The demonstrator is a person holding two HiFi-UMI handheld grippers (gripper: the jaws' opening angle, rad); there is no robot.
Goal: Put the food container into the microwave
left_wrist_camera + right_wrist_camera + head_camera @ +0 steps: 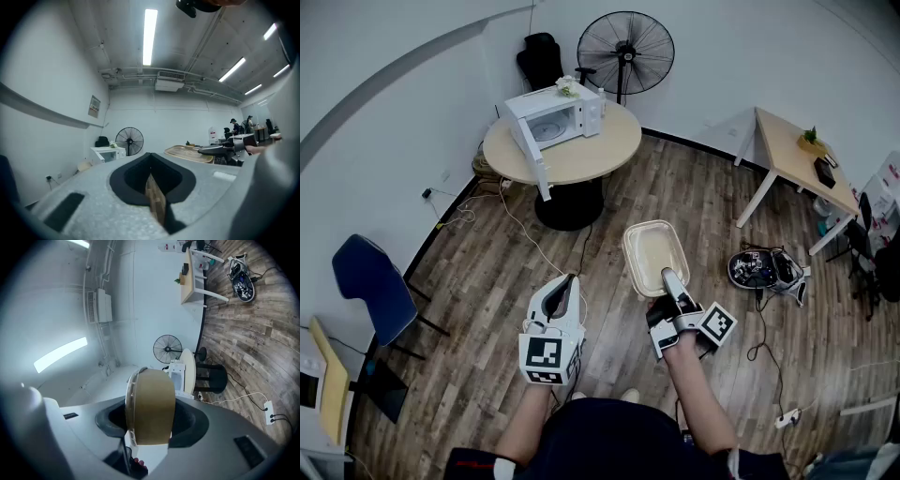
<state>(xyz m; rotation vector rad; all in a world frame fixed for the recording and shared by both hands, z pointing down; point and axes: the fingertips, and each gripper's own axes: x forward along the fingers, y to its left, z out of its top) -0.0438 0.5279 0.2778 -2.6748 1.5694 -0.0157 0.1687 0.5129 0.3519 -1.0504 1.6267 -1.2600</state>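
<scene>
The right gripper [668,281] has its fingers clamped on the near rim of the tan rectangular plastic food container [653,251], held above the wooden floor [487,272]. The left gripper [566,281] has its fingers together, empty. The white open-doored microwave [553,114] sits at the round tabletop's [591,157] far edge.

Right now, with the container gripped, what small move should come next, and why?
Probably step forward, carrying the tan rectangular plastic food container in the right tongs toward the white microwave on the round wooden table: its door stands open, but it looks beyond reach.
</scene>
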